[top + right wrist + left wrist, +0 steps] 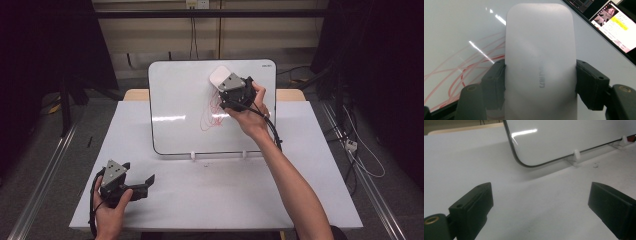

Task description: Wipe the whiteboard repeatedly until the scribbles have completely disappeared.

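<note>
High view: right gripper point(226, 86) pinches eraser point(219, 76) on whiteboard point(175, 105), above red scribble point(212, 117) | left gripper view: left gripper point(540, 202) spread over table point(456, 162), idle | right gripper view: keep eraser flat, wipe down across scribble.

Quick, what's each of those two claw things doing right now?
Left gripper: open, nothing between its jaws, resting low over the table.
Right gripper: closed on the white eraser, held against the whiteboard with red scribbles.

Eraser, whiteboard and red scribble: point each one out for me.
eraser point(540, 62): right gripper view, middle of its white back.
whiteboard point(175, 100): high view, bare left part.
red scribble point(212, 117): high view, middle of the tangle.
</note>
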A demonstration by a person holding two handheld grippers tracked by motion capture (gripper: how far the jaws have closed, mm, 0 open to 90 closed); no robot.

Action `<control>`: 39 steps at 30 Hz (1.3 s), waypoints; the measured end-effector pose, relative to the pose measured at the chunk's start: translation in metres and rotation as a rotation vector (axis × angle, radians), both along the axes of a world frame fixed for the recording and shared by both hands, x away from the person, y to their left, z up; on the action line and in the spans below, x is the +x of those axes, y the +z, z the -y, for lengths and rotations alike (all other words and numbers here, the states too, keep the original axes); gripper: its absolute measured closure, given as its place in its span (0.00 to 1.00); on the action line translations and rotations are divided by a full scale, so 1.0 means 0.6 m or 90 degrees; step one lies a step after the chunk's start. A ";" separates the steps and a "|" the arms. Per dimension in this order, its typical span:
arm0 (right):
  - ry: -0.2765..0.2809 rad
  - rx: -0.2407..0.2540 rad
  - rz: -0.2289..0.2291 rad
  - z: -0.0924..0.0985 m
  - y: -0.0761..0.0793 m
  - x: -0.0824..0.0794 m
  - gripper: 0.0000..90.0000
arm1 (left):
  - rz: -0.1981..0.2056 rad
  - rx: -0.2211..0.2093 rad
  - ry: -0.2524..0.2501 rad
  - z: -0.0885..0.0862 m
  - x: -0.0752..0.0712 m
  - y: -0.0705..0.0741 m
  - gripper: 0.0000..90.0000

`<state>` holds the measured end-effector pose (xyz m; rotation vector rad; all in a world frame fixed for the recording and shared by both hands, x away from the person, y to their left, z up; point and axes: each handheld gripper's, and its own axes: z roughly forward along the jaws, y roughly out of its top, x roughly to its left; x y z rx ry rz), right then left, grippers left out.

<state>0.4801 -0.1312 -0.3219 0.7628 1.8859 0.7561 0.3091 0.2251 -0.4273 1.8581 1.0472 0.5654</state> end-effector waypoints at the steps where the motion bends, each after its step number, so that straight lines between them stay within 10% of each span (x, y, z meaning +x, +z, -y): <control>1: 0.000 0.003 0.000 -0.001 -0.003 -0.001 0.35 | -0.005 -0.005 -0.005 0.001 0.001 -0.001 0.07; 21: 0.027 -0.020 -0.003 -0.023 -0.046 -0.038 0.35 | -0.013 -0.001 -0.001 0.003 0.006 -0.004 0.07; 39: 0.005 0.003 -0.002 -0.007 -0.018 -0.015 0.35 | -0.011 -0.002 0.000 0.001 0.005 -0.004 0.07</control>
